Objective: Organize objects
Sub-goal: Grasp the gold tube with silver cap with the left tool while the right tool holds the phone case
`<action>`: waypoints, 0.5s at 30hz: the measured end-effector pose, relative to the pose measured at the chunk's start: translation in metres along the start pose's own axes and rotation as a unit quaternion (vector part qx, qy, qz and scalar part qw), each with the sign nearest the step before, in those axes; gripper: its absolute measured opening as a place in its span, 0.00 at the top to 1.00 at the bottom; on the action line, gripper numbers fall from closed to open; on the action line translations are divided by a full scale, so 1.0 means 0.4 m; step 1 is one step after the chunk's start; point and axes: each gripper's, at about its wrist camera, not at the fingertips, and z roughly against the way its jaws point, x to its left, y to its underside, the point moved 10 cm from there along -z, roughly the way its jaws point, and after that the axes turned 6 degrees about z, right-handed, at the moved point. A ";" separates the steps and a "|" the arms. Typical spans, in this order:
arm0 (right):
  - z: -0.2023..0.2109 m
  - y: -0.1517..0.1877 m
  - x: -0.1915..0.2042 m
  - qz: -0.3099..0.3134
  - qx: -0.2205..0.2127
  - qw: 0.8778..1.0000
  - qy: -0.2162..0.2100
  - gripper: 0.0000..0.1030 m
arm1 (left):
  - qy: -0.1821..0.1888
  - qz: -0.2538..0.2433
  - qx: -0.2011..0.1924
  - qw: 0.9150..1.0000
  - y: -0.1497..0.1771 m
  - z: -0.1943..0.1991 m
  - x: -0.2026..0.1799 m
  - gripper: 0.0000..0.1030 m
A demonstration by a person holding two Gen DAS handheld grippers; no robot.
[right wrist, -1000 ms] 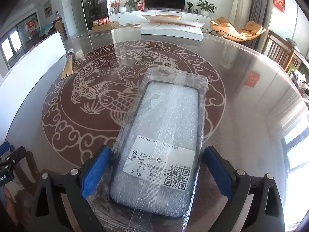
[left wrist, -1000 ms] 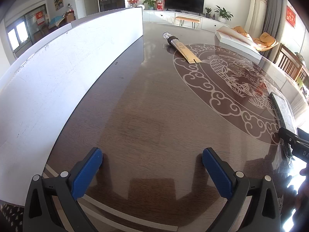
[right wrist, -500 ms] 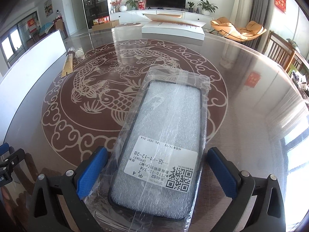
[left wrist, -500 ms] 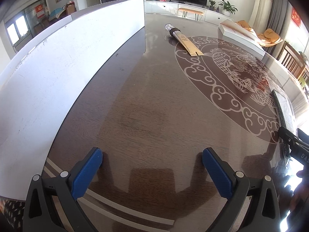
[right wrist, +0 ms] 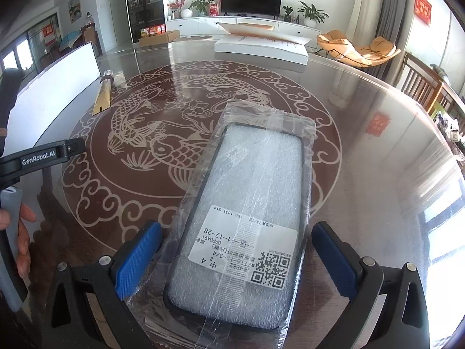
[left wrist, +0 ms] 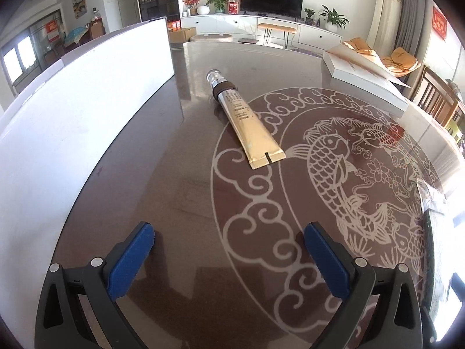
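Between the left gripper [left wrist: 228, 251] and the gold tube [left wrist: 247, 119] the tabletop [left wrist: 174, 192] is bare, so the way is free. A white board [left wrist: 72, 122] stands as a wall left of the tube. Right of the tube lies a wrapped phone case [right wrist: 250, 212]; behind it, a white box [right wrist: 261, 48].

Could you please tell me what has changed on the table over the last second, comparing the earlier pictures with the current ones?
The left gripper has advanced across the table toward the gold tube, which now looms closer in its view; its jaws remain open and empty. The right gripper has stayed put, jaws open around the bagged phone case without clamping it. Tube, case and white box have not moved.
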 end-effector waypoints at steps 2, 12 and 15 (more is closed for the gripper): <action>0.000 -0.001 0.002 0.003 -0.001 1.000 0.000 0.00 | -0.002 0.003 0.000 1.000 -0.064 -0.043 -0.009 0.00; 0.012 -0.006 -0.009 -0.004 -0.019 1.000 0.008 0.00 | 0.001 -0.007 -0.021 1.000 -0.281 -0.170 -0.028 0.40; 0.010 -0.006 -0.011 -0.007 -0.019 1.000 0.007 0.00 | 0.015 -0.082 -0.039 0.996 -0.260 -0.140 -0.053 0.75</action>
